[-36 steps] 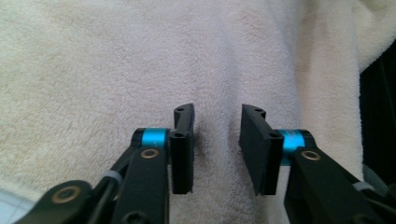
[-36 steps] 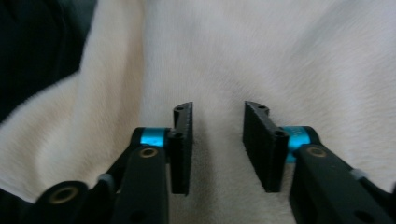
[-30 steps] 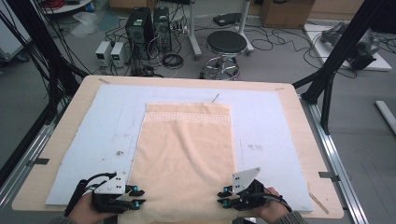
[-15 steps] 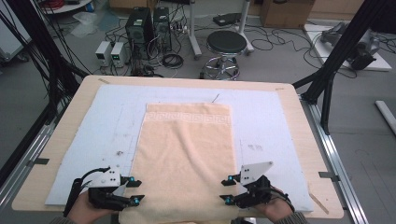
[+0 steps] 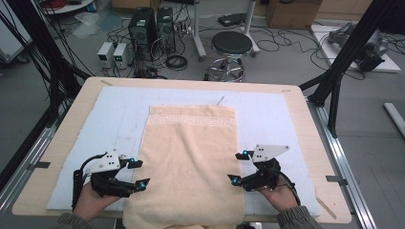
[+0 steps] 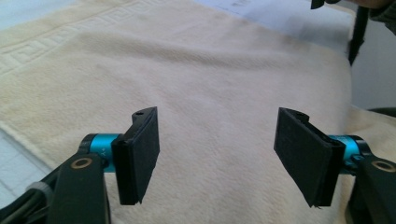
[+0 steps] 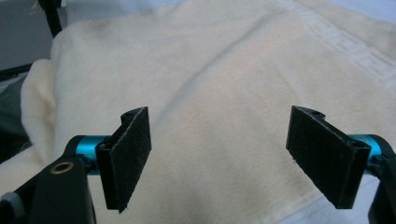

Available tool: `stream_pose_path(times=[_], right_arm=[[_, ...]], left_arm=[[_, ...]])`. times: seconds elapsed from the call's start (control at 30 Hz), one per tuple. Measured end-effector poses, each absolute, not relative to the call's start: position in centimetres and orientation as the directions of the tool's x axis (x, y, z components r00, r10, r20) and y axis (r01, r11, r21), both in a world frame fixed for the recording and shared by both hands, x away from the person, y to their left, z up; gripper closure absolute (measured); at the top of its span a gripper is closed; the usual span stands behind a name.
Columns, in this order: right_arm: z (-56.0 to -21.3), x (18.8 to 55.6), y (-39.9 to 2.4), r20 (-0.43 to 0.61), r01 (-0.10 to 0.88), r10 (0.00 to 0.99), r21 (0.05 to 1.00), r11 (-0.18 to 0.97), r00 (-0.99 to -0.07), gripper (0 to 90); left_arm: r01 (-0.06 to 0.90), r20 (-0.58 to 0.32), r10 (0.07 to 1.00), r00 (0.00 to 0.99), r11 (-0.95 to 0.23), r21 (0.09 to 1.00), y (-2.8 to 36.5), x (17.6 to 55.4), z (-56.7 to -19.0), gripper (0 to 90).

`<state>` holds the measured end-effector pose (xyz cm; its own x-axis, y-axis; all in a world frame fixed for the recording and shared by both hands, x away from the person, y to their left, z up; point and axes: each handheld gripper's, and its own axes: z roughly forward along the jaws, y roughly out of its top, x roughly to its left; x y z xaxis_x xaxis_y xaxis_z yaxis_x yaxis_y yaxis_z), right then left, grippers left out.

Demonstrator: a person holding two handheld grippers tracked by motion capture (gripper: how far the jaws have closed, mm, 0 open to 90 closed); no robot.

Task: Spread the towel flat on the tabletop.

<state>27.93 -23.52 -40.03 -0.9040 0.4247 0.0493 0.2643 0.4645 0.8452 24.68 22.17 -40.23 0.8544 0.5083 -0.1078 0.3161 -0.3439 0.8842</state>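
A peach towel with a patterned band at its far end lies flat on the pale blue mat. Its near end hangs over the table's front edge. My left gripper hovers at the towel's left edge, and my right gripper at its right edge. Both point inward over the cloth. Their jaws have just been opening. In the left gripper view the left gripper stands open above the towel, nothing between the pads. The right gripper is likewise open over the towel.
The mat covers most of the wooden table. Behind the table's far edge stand a round stool, computer towers and loose cables on the floor. Black frame posts rise at both sides.
Both grippers have lifted and shifted away from the table's front edge, and their jaws have gone from nearly shut to wide apart. The towel lies as before.
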Motion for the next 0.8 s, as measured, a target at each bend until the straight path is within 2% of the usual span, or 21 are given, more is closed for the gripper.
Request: stream_pose_path(times=[0.4,0.8], right_arm=[[-39.0,30.9,-23.4,0.072,0.295,0.474,0.86,0.416,-0.878,18.1],[-39.1,31.4,-23.3,0.088,0.314,0.474,0.85,0.422,-0.876,18.2]], left_arm=[[0.32,-0.108,0.541,0.834,-0.316,0.893,22.3,26.9,-39.7,28.3],[0.326,-0.105,0.555,0.825,-0.317,0.89,22.6,27.8,-39.5,28.4]])
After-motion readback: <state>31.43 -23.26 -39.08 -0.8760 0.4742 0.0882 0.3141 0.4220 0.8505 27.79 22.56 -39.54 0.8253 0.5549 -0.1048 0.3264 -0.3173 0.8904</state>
